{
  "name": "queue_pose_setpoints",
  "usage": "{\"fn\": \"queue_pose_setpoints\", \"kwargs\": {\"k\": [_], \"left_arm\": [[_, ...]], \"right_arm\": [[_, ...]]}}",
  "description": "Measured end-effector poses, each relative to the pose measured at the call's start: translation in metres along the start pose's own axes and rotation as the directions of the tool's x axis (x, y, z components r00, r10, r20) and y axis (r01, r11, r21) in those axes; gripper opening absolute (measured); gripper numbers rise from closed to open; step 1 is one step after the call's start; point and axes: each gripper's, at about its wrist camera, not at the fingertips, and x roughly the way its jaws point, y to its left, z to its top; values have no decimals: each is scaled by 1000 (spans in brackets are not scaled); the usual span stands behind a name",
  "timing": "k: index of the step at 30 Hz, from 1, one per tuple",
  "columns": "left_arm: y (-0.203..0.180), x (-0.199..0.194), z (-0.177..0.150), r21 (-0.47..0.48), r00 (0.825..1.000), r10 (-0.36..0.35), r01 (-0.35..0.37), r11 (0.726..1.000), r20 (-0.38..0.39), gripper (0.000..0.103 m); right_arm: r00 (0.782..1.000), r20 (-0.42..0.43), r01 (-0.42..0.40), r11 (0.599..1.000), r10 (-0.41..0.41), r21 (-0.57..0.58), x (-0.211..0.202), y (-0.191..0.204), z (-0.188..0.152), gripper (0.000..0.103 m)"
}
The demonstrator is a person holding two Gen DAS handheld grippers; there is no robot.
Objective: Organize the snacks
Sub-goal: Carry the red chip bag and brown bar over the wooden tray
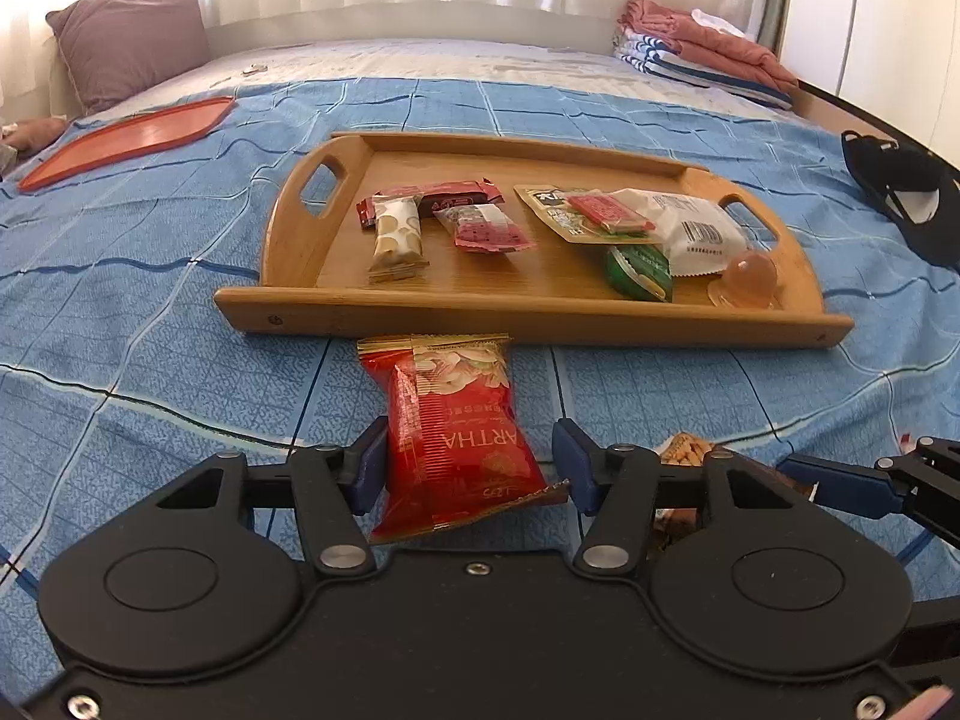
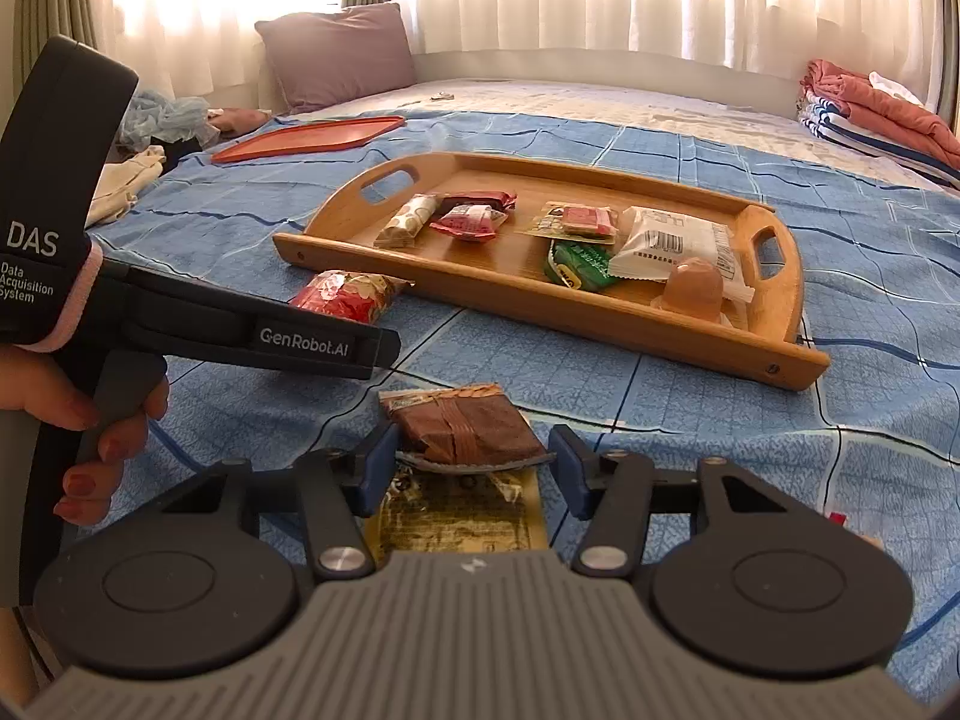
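Observation:
A wooden tray [image 1: 540, 306] [image 2: 540, 315] lies on the blue bedspread with several snacks in it: a cream packet [image 1: 396, 237], red packets, a green packet [image 1: 639, 270], a white packet [image 1: 690, 228] and a jelly cup [image 1: 747, 279]. A red snack bag [image 1: 456, 438] [image 2: 354, 294] lies on the bed in front of the tray, between the open jaws of my left gripper [image 1: 471, 465]. My right gripper [image 2: 474, 465] is open around a brown snack packet [image 2: 468, 429] that lies over a yellow packet [image 2: 462, 516].
An orange tray lid [image 1: 132, 135] [image 2: 312, 138] lies far left on the bed. A purple pillow [image 1: 129, 39], folded blankets [image 1: 702, 54] and a black item [image 1: 900, 192] sit around the edges. The left gripper's body [image 2: 240, 330] crosses the right wrist view.

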Motion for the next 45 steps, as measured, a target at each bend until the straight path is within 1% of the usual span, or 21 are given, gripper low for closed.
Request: {"fn": "queue_pose_setpoints", "kwargs": {"k": [3,7,8,9,10,11,12,14,15,16,17,18,19,20,27,33,38,42,45], "left_arm": [[-1,-4,-1,6,1000,4,-4,1000,4,55],[1,-12,0,8,1000,1,-1,1000,12,55],[2,-14,0,12,1000,2,-2,1000,16,55],[2,-16,1,16,1000,7,-7,1000,23,55],[2,-17,1,21,1000,13,-14,1000,28,55],[3,-19,1,26,999,19,-20,999,33,55],[3,-20,1,27,999,24,-25,999,35,55],[6,-22,1,22,999,26,-27,999,35,55],[7,-24,2,20,999,26,-27,999,34,55],[8,-25,2,21,999,27,-28,999,34,55],[9,-26,2,24,999,31,-32,999,36,55],[9,-27,2,29,999,34,-35,999,38,55],[10,-29,2,33,999,34,-36,999,40,55],[11,-30,3,34,999,35,-37,999,42,55],[13,-38,8,40,998,33,-35,999,56,55],[10,-44,20,53,998,25,-28,998,50,54],[3,-51,38,68,997,8,-13,998,75,54],[-2,-56,56,81,996,-16,8,997,93,54],[-1,-56,71,78,995,-33,25,997,97,54]], "right_arm": [[1000,4,9,1000,-8,-12,-1,4,-2,57],[1000,7,1,1000,-1,-14,-4,8,-2,57],[1000,2,-4,1000,4,-24,-4,10,-2,59],[1000,-8,-5,999,5,-41,-2,12,-2,73],[1000,-17,-4,998,3,-60,1,14,-1,80],[1000,-9,4,998,-5,-63,3,15,0,93],[1000,5,13,998,-13,-56,5,15,0,95],[1000,5,16,999,-16,-41,10,16,5,94],[1000,4,12,999,-12,-32,12,16,6,87],[1000,-2,3,1000,-3,-26,13,16,8,84],[1000,-12,-6,1000,5,-26,15,17,9,75],[1000,-18,-7,1000,6,-29,16,19,9,63],[1000,-21,-7,999,6,-36,17,21,10,61],[1000,-21,-9,999,8,-43,16,22,10,56],[1000,22,2,997,0,-83,0,29,13,55],[997,74,25,997,-19,-73,-18,24,31,55],[991,125,54,998,-51,-18,-28,9,51,55],[987,146,69,997,-73,28,-31,-7,70,55],[985,144,84,994,-93,70,-30,-23,84,54]]}}
